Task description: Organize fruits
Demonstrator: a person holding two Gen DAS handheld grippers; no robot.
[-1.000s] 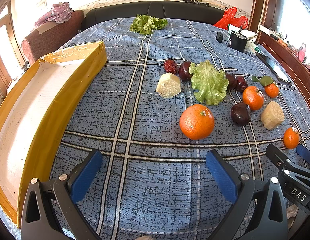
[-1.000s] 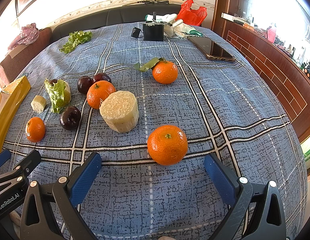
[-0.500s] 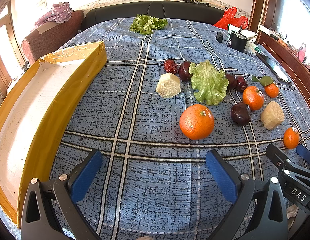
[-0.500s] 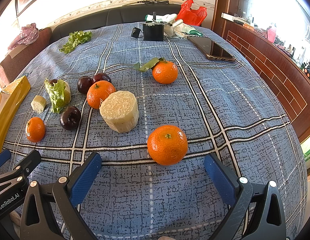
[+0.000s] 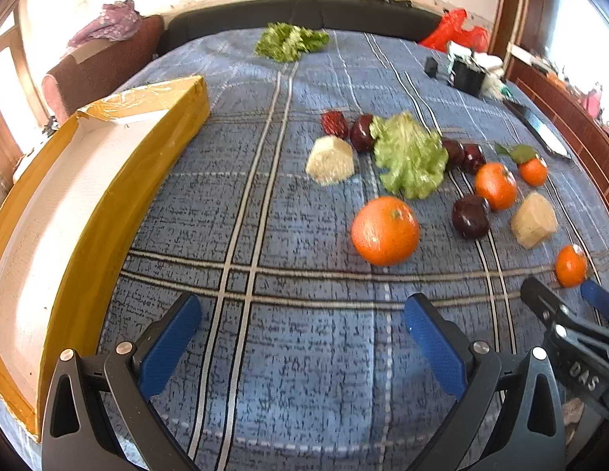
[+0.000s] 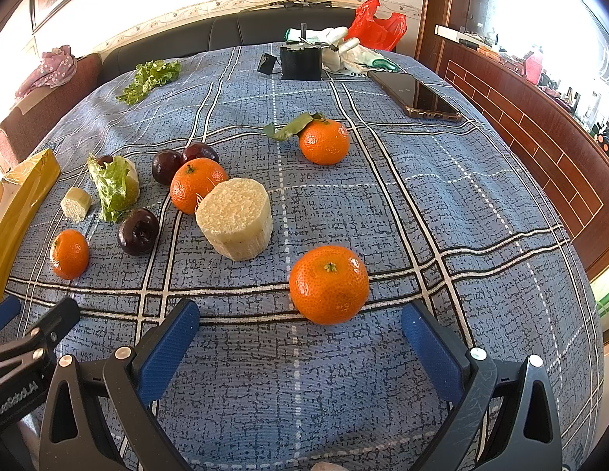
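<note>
Nothing sorted yet: the yellow tray (image 5: 108, 192) sits empty while oranges, plums and cut pieces lie scattered across the blue checked counter (image 6: 441, 204). Both hand-held grippers, left (image 5: 304, 333) and right (image 6: 300, 337), hover spread wide, the nearest orange (image 6: 328, 284) just ahead of the right.

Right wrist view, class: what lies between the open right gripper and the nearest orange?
Nothing: in the right wrist view only bare blue checked cloth separates the right gripper from the nearest orange.
</note>
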